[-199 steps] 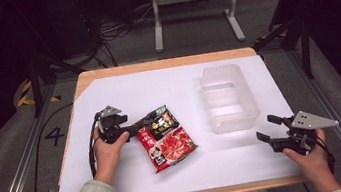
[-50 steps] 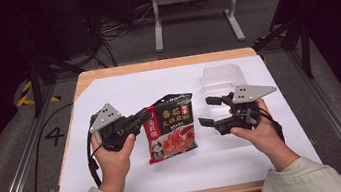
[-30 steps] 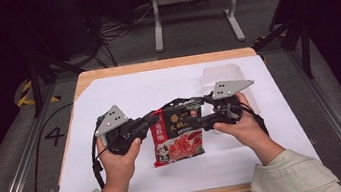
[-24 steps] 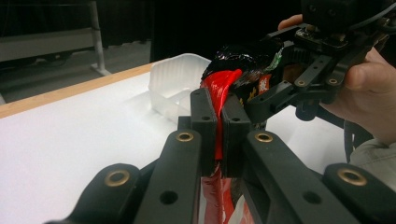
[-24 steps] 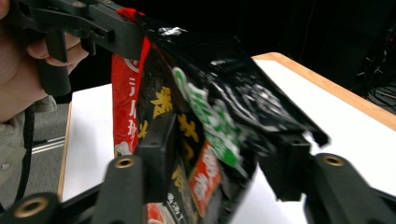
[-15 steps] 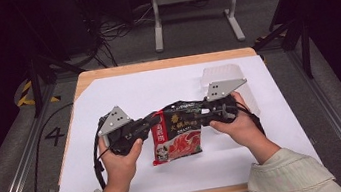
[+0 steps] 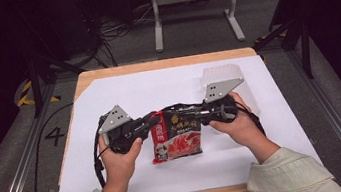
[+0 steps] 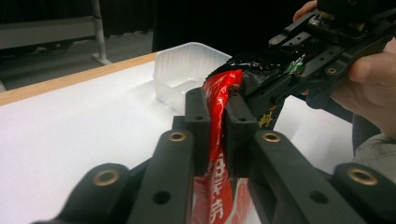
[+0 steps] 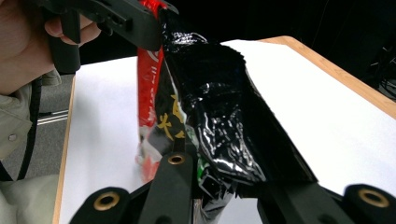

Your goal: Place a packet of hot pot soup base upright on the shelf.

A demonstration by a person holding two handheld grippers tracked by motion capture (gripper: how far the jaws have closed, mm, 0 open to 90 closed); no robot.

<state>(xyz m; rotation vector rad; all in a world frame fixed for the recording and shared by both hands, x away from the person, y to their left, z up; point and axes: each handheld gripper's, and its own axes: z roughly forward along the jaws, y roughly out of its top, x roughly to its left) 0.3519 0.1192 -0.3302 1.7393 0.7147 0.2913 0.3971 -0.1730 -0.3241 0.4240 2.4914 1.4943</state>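
Mid-frame in the high view, the glossy, crinkly red-and-black snack bag [image 7: 178, 134] is pinched at both top corners: left gripper [image 7: 154, 122] clamps its red edge, right gripper [image 7: 200, 116] looks clamped on the black side, partly hidden. A translucent plastic tray [image 7: 224, 76] sits farther back, upper right.

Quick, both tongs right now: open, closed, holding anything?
Left tongs: closed on the red edge of the snack packet.
Right tongs: closed on the packet's opposite, black edge, holding it up off the table.

White table [image 7: 147, 86], metal stand [image 7: 194, 7], floor cables [image 7: 118, 27], "4" floor mark [image 7: 54, 136]
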